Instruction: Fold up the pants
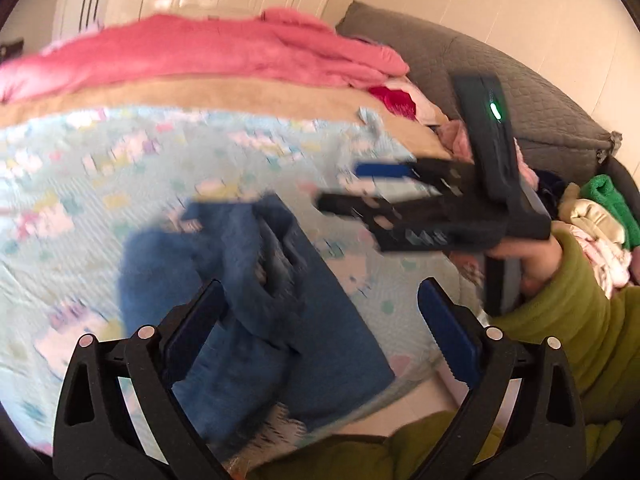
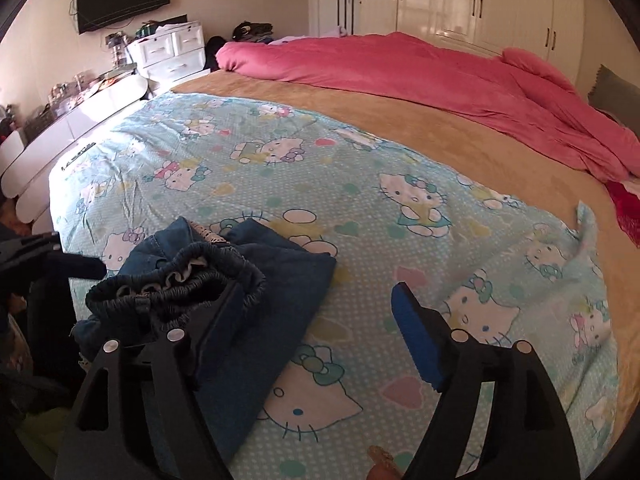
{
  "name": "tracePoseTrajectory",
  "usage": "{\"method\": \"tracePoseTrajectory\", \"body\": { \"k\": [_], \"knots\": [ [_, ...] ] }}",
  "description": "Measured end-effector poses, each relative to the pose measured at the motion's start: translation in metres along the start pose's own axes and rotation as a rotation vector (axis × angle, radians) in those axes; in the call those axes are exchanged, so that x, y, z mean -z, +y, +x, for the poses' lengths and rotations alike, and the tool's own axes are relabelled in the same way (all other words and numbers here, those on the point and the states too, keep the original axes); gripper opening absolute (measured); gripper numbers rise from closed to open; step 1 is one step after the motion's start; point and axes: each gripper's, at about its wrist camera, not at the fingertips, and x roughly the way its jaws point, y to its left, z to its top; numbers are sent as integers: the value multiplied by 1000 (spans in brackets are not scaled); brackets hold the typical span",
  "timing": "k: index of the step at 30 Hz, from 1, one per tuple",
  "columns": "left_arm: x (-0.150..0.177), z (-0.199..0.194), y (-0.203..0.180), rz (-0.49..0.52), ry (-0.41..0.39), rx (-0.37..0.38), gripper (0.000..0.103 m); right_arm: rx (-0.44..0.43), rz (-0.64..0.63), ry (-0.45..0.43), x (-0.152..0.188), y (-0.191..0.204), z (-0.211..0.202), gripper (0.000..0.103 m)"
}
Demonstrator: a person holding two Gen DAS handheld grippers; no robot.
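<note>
On bedsheet (image 2: 360,168), folded pants (image 2: 224,280), jaws open

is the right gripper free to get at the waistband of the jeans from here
Probably yes: the right gripper has open, empty jaws, and the elastic waistband of the jeans lies uncovered on the sheet just ahead to its left.

Ahead and to the right of the right gripper (image 2: 320,328) the patterned sheet (image 2: 360,184) lies bare, while the bunched pants (image 2: 224,280) crowd its left finger and the pink duvet (image 2: 440,80) blocks the far side.
</note>
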Motion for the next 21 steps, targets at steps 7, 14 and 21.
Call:
{"method": "tracePoseTrajectory", "body": {
  "k": [7,14,21],
  "knots": [
    [-14,10,58,-72,66,-197,79,-68,108,-24,17,4,-31,79],
    [1,18,73,-82,123,-154,62,-209,174,1,14,38,-27,92],
    [28,42,47,-8,183,-157,74,-200,290,129,-7,41,23,93]
  ]
}}
